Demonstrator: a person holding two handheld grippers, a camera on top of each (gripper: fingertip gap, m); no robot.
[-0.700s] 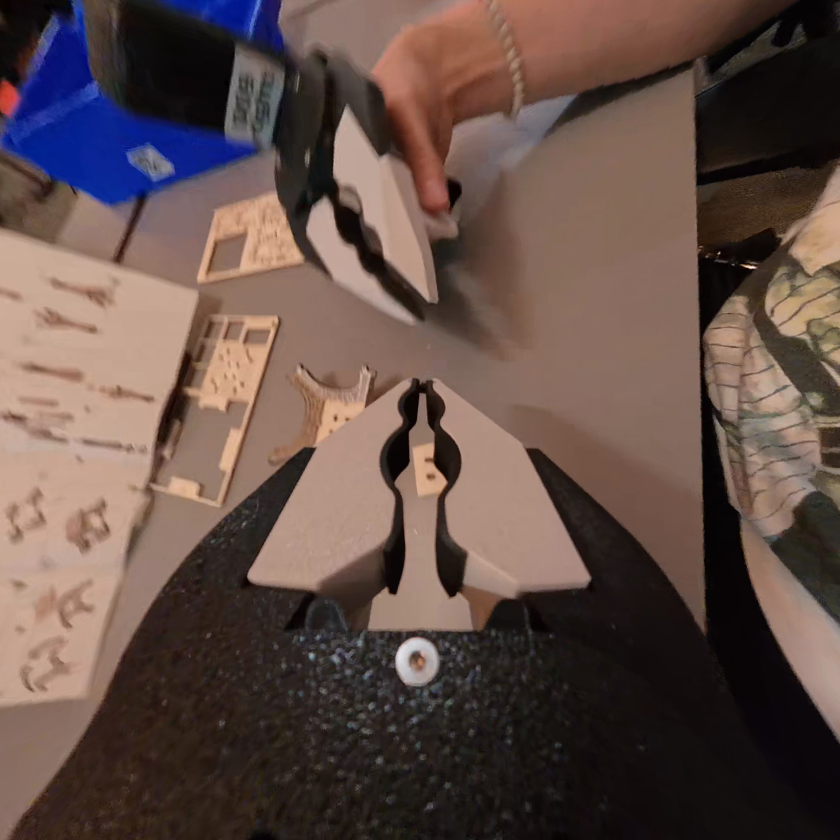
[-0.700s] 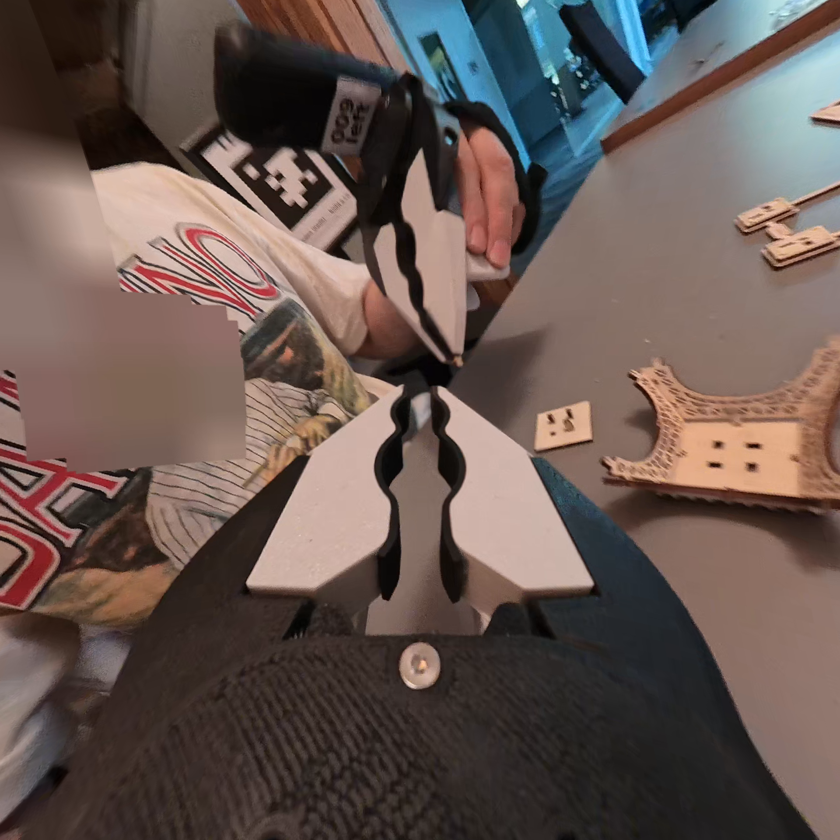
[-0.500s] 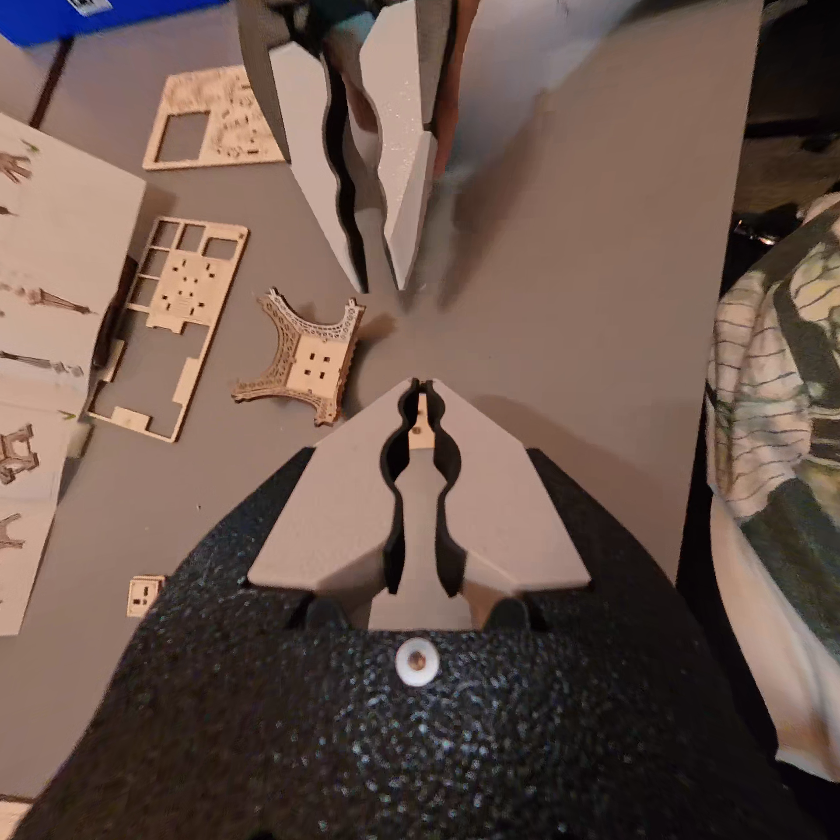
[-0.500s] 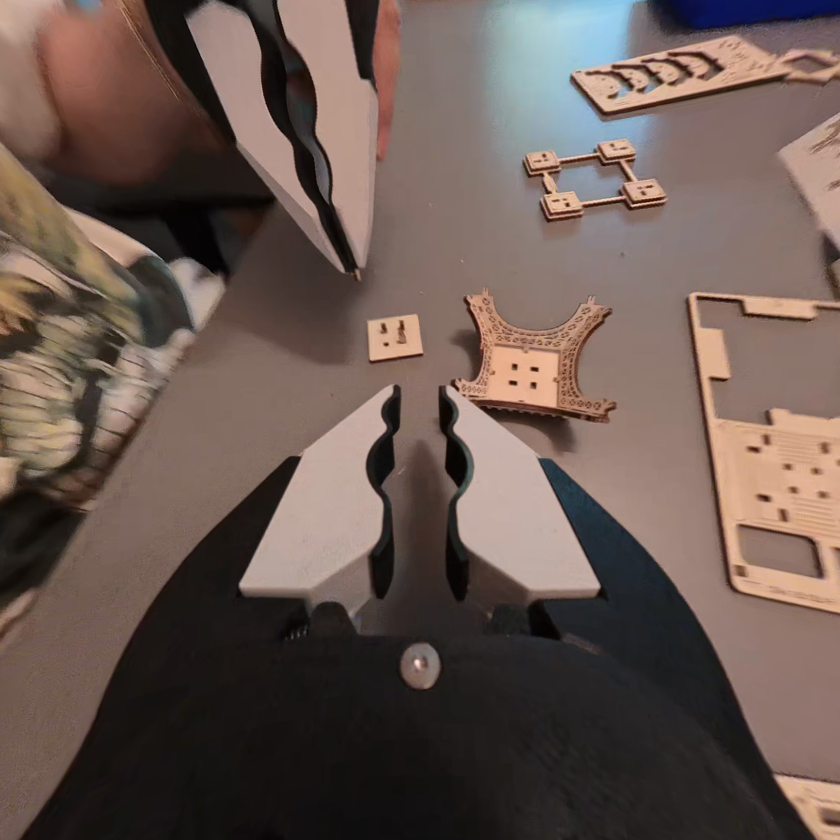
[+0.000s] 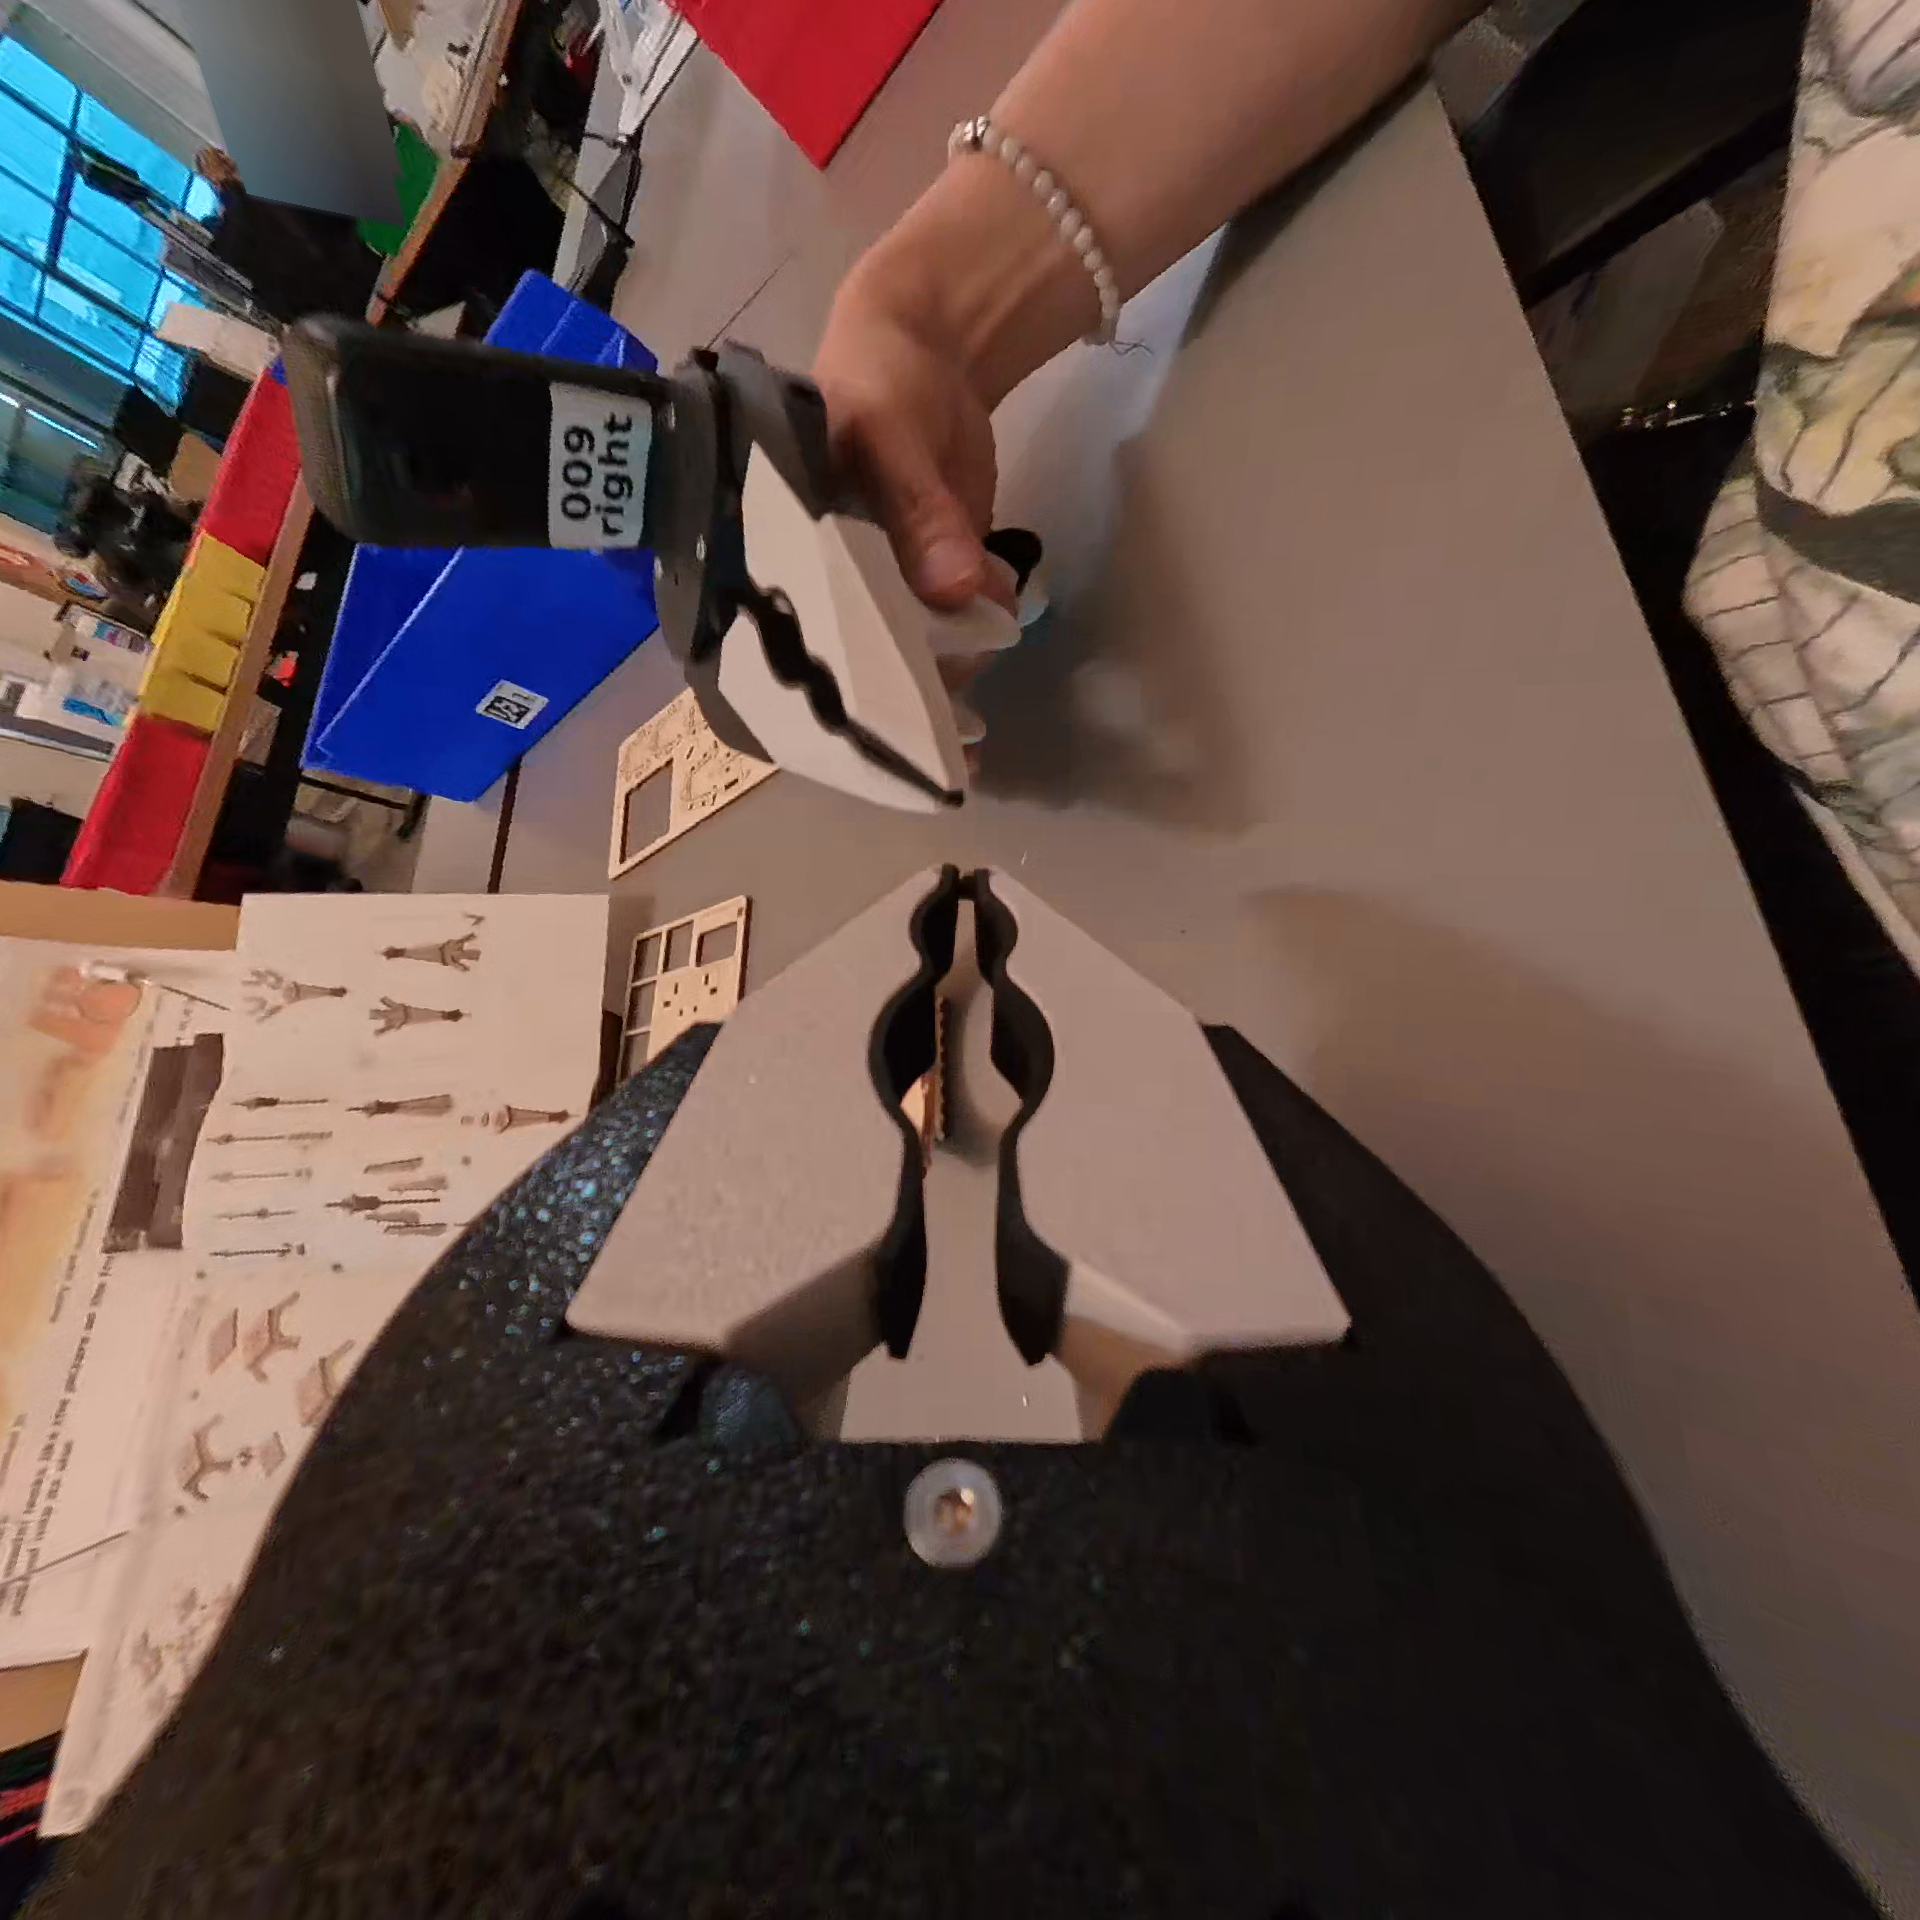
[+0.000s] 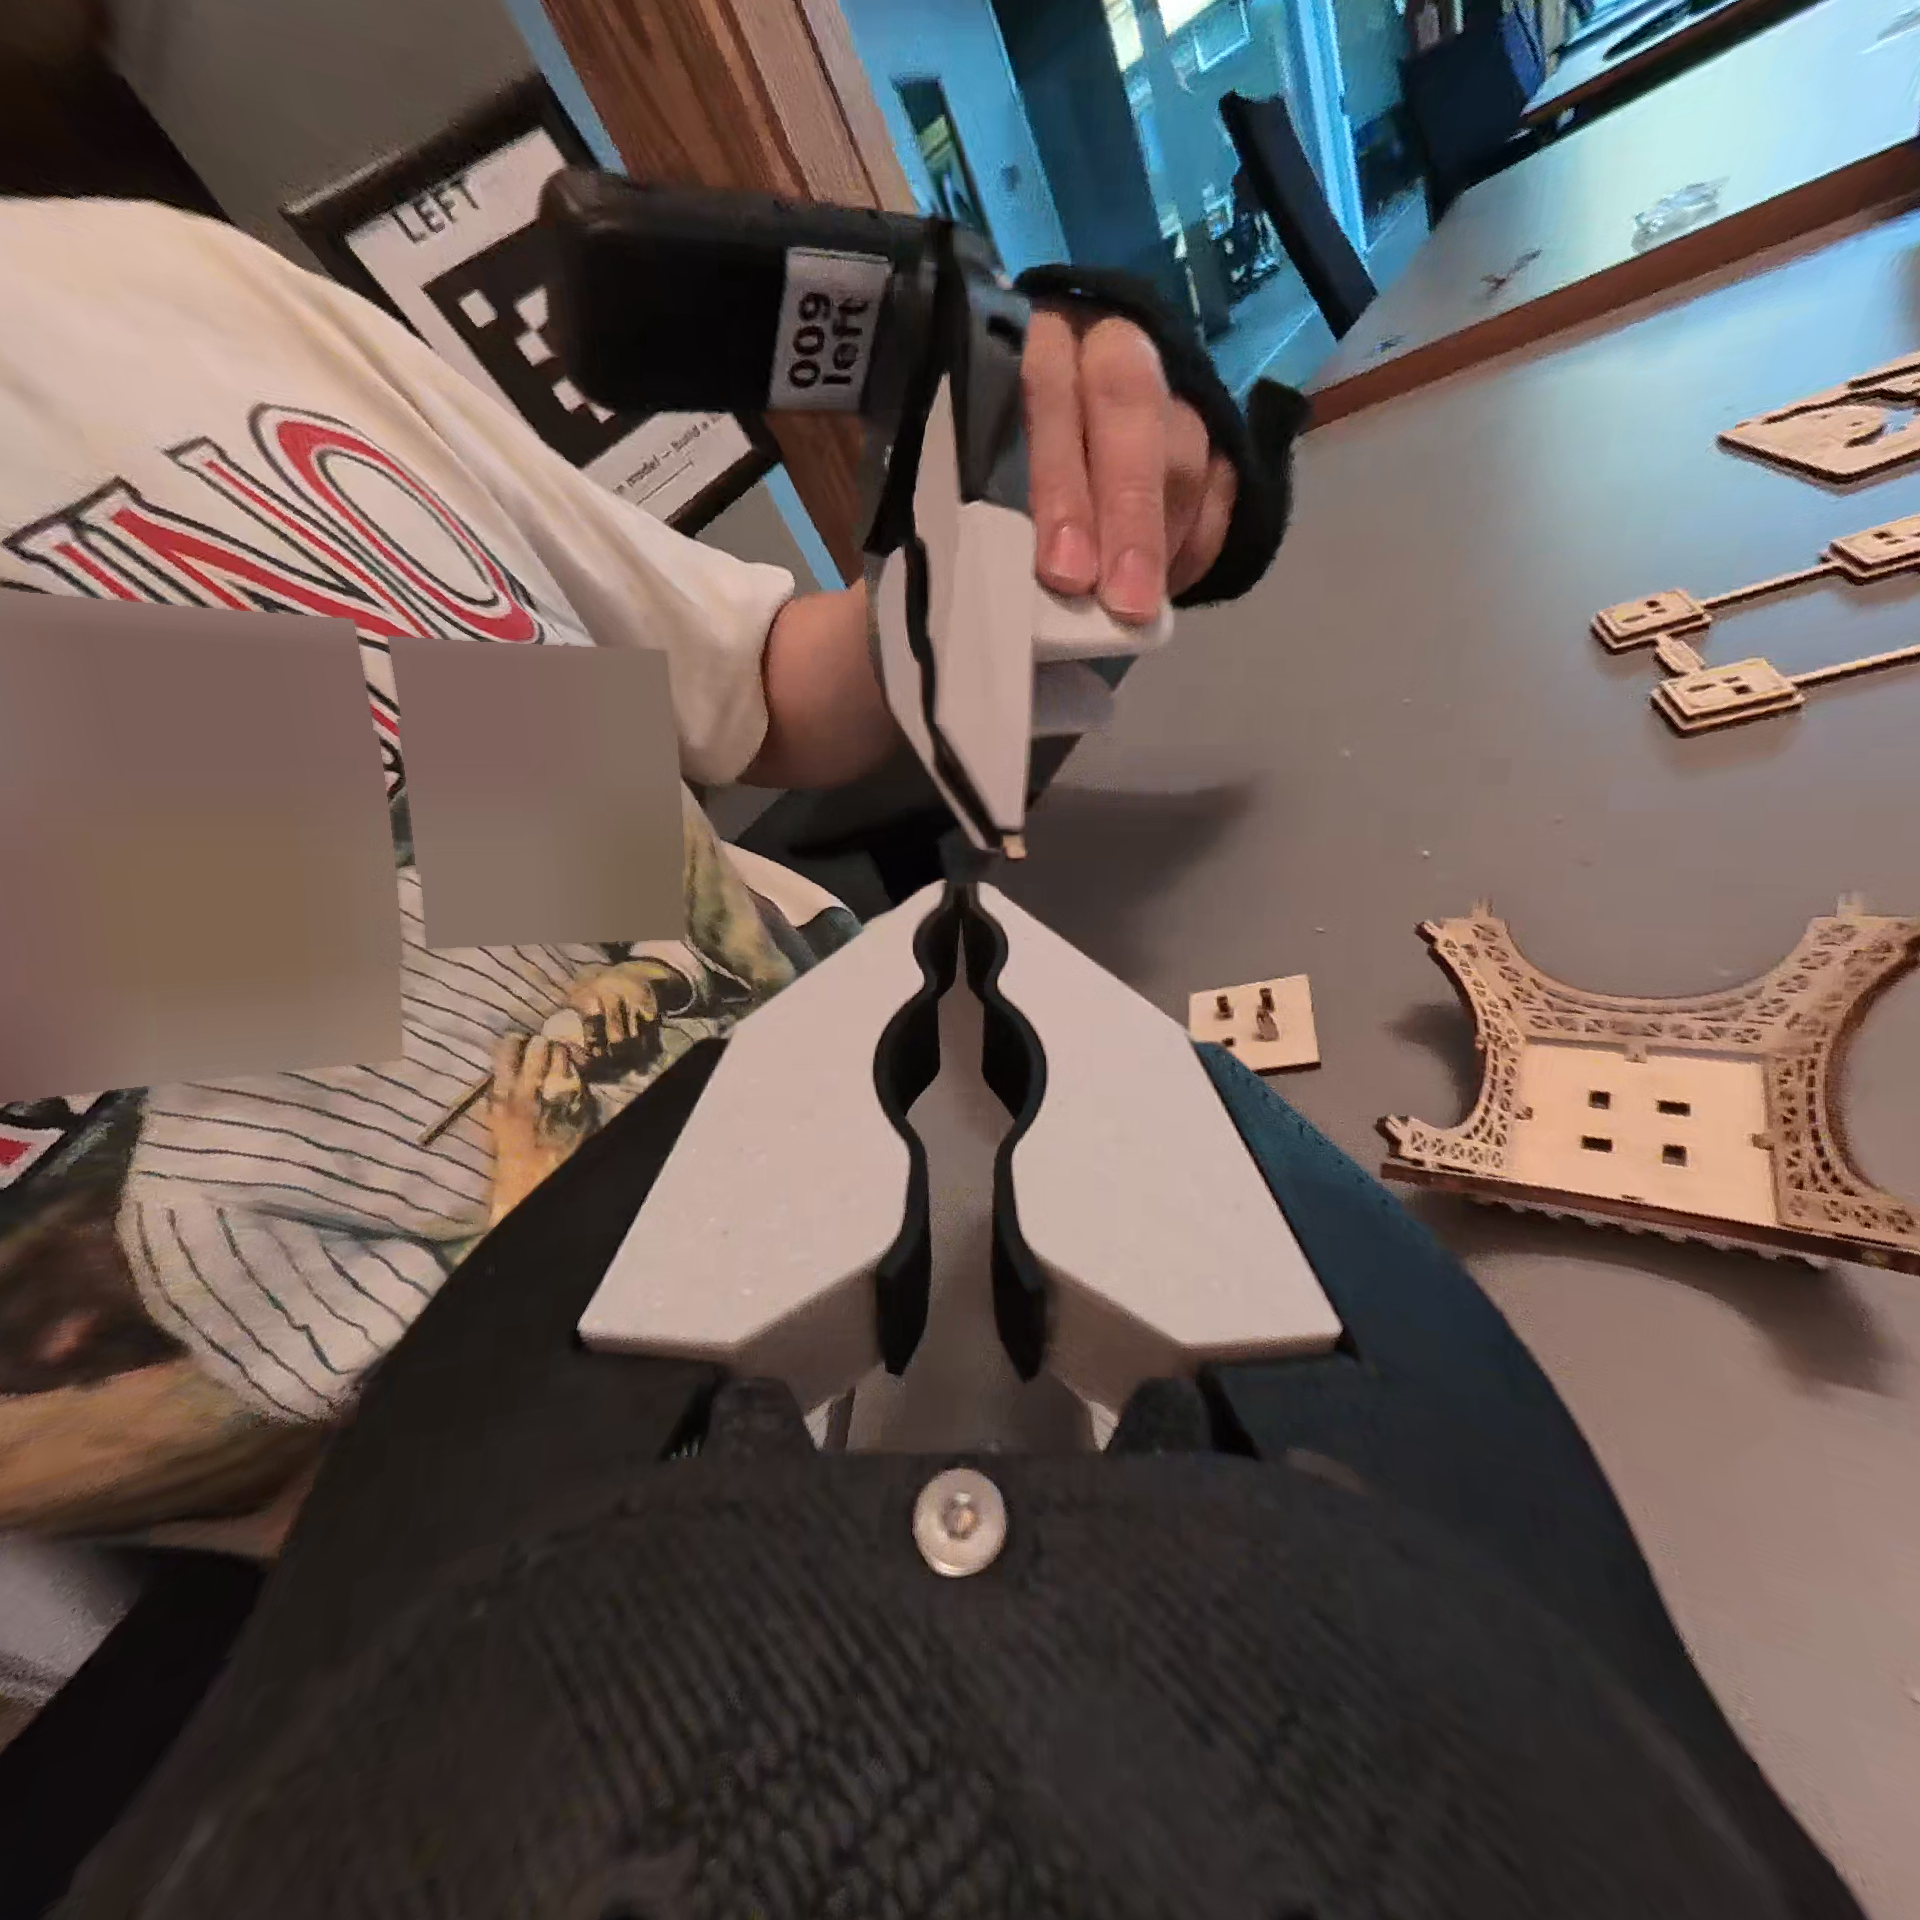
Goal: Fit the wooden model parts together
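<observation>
While my left tongs (image 5: 961,883) pinched a small wooden piece (image 6: 1013,848), my clenched, empty right tongs (image 6: 961,896) hovered just beside it.

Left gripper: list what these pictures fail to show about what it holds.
- Right wrist view: only a tan tip of the wooden part pokes past the left gripper fingers; its shape is hidden.
- Left wrist view: a toothed wooden sliver shows between the fingers; held or lying on the table below, unclear.
</observation>
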